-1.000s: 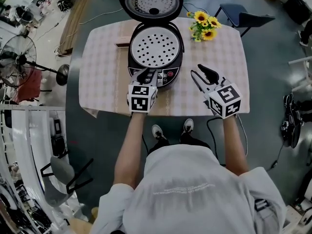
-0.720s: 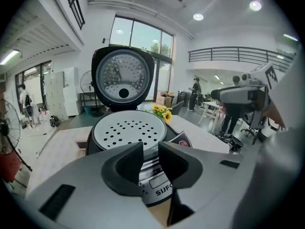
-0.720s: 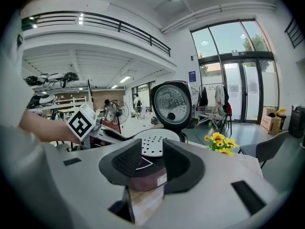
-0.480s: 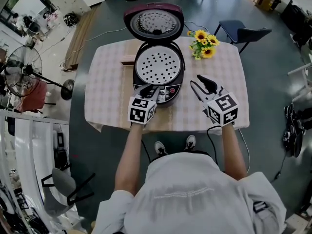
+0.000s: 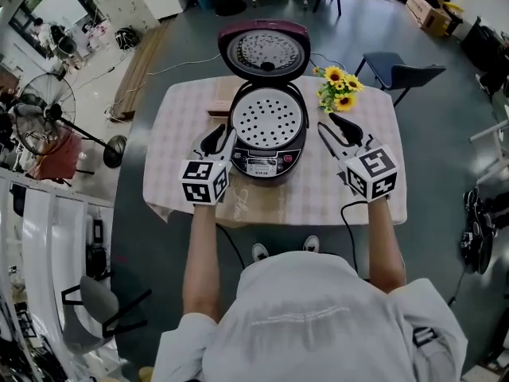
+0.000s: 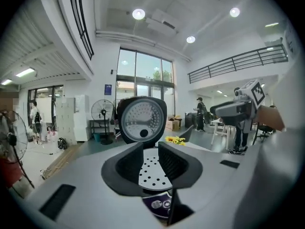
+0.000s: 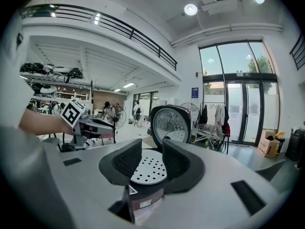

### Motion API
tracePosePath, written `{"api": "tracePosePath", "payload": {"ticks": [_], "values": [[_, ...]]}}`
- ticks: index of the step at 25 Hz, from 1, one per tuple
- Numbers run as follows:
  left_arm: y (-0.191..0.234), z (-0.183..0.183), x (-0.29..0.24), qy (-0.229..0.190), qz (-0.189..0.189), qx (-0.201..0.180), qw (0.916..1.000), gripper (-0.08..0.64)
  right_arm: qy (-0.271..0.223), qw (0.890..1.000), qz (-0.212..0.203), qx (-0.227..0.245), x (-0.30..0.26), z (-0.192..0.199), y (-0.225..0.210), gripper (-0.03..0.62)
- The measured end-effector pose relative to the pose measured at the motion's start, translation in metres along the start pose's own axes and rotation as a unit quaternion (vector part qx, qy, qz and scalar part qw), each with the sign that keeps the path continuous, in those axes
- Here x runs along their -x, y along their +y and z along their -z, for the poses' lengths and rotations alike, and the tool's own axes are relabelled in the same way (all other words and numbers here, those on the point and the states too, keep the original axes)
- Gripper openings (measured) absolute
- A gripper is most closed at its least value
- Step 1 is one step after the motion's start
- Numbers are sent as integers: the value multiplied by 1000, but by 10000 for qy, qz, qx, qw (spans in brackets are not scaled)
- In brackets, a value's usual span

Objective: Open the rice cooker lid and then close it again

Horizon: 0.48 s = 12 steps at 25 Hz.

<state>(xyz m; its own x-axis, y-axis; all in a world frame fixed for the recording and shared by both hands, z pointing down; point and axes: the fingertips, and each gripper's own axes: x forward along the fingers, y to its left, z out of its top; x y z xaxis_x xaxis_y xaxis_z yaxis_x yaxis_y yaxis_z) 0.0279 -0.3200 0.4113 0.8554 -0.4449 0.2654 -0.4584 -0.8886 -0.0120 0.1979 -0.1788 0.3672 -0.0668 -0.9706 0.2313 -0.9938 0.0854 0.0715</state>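
Both spread and empty, left tongs (image 5: 215, 139) and right tongs (image 5: 332, 123) flank the rice cooker (image 5: 267, 138), whose stiff, hinged lid (image 5: 265, 52) stands open at 12 o'clock, likely best pushed down by its top rim.

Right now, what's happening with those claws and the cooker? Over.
Left gripper, right gripper: open, empty, either side of cooker. Lid up, tray showing. Flowers clear of lid.

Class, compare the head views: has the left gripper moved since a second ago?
Yes. The left gripper has shifted from the front panel of the rice cooker out to its left side.
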Motion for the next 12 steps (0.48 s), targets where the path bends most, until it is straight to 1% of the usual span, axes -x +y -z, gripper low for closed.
{"api": "tracePosePath", "payload": {"ticks": [3,7,12], "values": [[20,-25,24,-296,-180,-83,9994,108,-176,9998,35,110,-2,-19,-1,152],[37,-50,52,-615,-312,-235,9973,108,-379,9990,73,210,-1,-43,1,152],[53,-62,71,-783,-312,-319,9959,113,-500,9985,81,187,-7,-58,12,152]]}}
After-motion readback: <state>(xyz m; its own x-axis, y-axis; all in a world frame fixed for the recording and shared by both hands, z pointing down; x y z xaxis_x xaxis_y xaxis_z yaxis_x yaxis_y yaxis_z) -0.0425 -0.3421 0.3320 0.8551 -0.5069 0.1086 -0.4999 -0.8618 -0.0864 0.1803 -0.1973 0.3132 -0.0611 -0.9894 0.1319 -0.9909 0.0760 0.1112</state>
